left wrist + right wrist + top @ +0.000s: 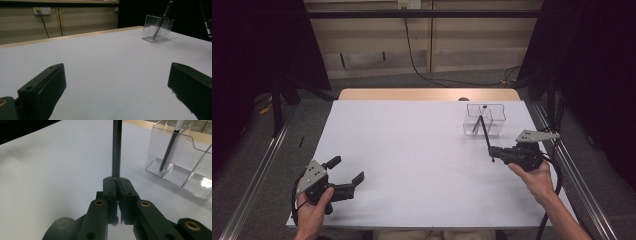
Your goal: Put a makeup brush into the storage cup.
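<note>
The right gripper (pixel 495 151) had its 2 jaws pinched shut on a thin dark pen (pixel 116 150), held just short of the clear plastic divided holder (pixel 484 120) that already contained 1 pen, so a tilted approach risked clipping the rim, while the left gripper (pixel 347 174) sat wide open, holding nothing.

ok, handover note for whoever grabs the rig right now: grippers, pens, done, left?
Right gripper: shut on a dark pen, held above the table just short of the holder.
Left gripper: open, holding nothing, at the near left of the table.
Holder: clear, far right; one pen already leans inside it.
Done: one pen in. Left: probably drop the held pen into the holder and release.
</note>
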`<state>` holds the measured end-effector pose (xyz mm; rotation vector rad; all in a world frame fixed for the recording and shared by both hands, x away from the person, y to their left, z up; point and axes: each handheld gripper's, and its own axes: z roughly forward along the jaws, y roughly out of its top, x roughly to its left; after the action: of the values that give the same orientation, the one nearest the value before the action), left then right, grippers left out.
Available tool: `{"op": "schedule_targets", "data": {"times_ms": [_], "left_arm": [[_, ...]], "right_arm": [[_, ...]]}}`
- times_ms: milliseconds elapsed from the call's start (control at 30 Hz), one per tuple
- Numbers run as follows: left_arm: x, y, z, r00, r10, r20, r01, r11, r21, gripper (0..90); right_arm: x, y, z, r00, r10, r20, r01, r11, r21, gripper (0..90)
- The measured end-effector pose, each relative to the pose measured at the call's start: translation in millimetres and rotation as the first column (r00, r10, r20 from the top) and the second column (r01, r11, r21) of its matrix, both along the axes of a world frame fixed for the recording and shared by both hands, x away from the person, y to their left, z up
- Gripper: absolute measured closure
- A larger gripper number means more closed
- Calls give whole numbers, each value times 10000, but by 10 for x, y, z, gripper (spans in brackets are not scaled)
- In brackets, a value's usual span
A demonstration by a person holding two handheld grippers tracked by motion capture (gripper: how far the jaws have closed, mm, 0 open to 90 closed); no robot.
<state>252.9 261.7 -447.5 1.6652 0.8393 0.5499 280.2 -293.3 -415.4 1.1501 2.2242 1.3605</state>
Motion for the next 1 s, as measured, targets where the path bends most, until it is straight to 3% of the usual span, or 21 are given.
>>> {"op": "schedule_targets", "data": {"times_ms": [267, 467, 633, 1000], "left_arm": [[-4, -33, 0, 9997, -253, 35, 253, 9997, 57, 18], [-4, -25, 5, 9997, -227, 90, 227, 9997, 17, 18], [1, -30, 4, 9998, -172, 68, 171, 9999, 18, 18], [-9, -69, -1, 9987, -501, 11, 500, 9986, 156, 18]], "right_arm": [[-17, 60, 50, 9978, 608, 272, -620, 9970, 473, 846], [-36, 196, 84, 9925, 1176, 343, -1189, 9922, 368, 846], [-58, 338, 133, 9817, 1839, 491, -1846, 9828, 97, 846], [-12, 608, 208, 9581, 2849, 283, -2841, 9584, -279, 846]]}}
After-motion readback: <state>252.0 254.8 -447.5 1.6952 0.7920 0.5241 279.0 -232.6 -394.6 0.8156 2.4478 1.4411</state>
